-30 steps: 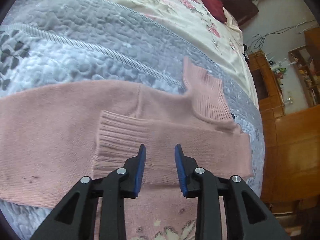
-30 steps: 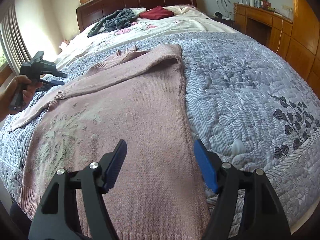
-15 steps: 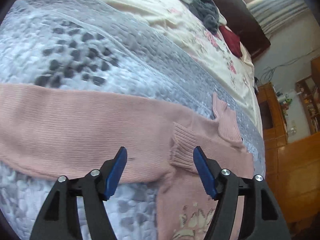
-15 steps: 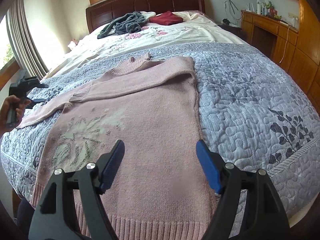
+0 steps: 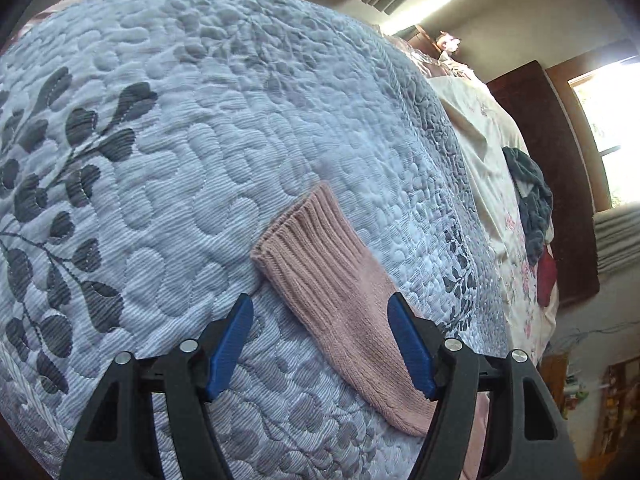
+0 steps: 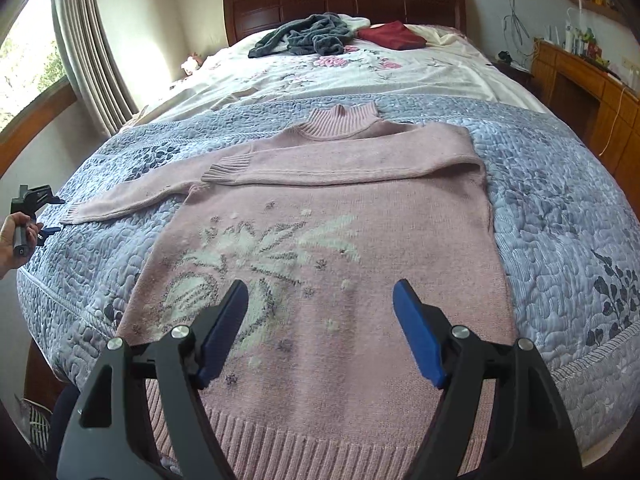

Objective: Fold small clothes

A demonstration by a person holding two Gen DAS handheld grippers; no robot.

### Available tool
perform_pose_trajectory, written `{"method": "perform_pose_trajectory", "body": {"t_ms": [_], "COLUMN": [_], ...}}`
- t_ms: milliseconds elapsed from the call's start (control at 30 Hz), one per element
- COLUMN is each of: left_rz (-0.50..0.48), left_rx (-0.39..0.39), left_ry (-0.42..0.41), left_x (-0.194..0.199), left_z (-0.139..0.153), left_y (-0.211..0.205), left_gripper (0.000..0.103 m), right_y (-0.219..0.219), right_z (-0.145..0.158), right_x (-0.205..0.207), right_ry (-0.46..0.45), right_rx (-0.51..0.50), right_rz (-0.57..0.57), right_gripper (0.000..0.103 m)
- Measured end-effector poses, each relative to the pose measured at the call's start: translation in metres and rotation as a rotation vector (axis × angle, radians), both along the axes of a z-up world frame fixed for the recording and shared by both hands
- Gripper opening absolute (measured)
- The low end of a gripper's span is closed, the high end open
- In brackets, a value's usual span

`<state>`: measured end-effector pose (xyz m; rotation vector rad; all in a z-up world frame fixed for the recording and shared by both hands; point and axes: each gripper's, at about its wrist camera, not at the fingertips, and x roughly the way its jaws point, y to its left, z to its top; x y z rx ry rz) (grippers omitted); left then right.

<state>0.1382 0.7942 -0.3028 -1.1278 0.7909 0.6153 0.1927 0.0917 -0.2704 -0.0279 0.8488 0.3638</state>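
A pink knit sweater (image 6: pixel 320 240) with a pale flower pattern lies flat on the grey-blue quilt (image 6: pixel 560 208). One sleeve is folded across the chest, its cuff (image 6: pixel 228 170) near the left shoulder. The other sleeve stretches out left, ending in a ribbed cuff (image 5: pixel 308 240). My left gripper (image 5: pixel 320 340) is open, its blue pads on either side of that sleeve, just above it. The same gripper shows in the right wrist view as the left gripper (image 6: pixel 34 216), held by a hand by the bed's left edge. My right gripper (image 6: pixel 320 328) hangs open over the sweater's lower half.
A dark grey garment (image 6: pixel 304 36) and a red one (image 6: pixel 392 36) lie near the wooden headboard (image 6: pixel 340 0) on a floral sheet (image 6: pixel 340 76). A wooden cabinet (image 6: pixel 592 96) runs along the right wall. Curtains (image 6: pixel 88 60) hang at the left.
My left gripper opened wider and travelled outward along the stretched sleeve from the chest to its cuff. The right gripper drew back and rose, so more of the sweater shows.
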Motion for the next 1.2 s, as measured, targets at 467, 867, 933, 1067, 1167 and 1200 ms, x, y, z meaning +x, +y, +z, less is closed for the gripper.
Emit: {"method": "perform_pose_trajectory", "body": {"t_ms": [467, 867, 933, 1067, 1167, 1200], "left_rz": [-0.164, -0.684, -0.759, -0.892, -1.0, -1.048], "left_rx": [0.099, 0.224, 0.213, 0.215, 0.205, 0.19], "left_ry": [-0.198, -0.388, -0.371, -0.301, -0.241, -0.209], "left_x": [0.061, 0.236, 0.26, 0.294, 0.312, 0.317], "left_z": [0.074, 0.164, 0.148, 0.104, 0.064, 0.048], "left_y": [-0.044, -0.291, -0.339, -0.428, -0.484, -0.5], "left_gripper": [0.008, 0.008, 0.008, 0.008, 0.008, 0.009], "right_y": [0.006, -0.034, -0.04, -0.054, -0.061, -0.061], "right_z": [0.011, 0.015, 0.015, 0.011, 0.004, 0.001], "right_x": [0.004, 0.019, 0.021, 0.026, 0.036, 0.041], "right_ry": [0.041, 0.174, 0.177, 0.181, 0.202, 0.213], "right_rx": [0.037, 0.199, 0.202, 0.209, 0.217, 0.22], "right_rz": [-0.009, -0.099, -0.104, -0.123, -0.131, -0.129], "right_gripper": [0.075, 0.075, 0.075, 0.075, 0.075, 0.075]}}
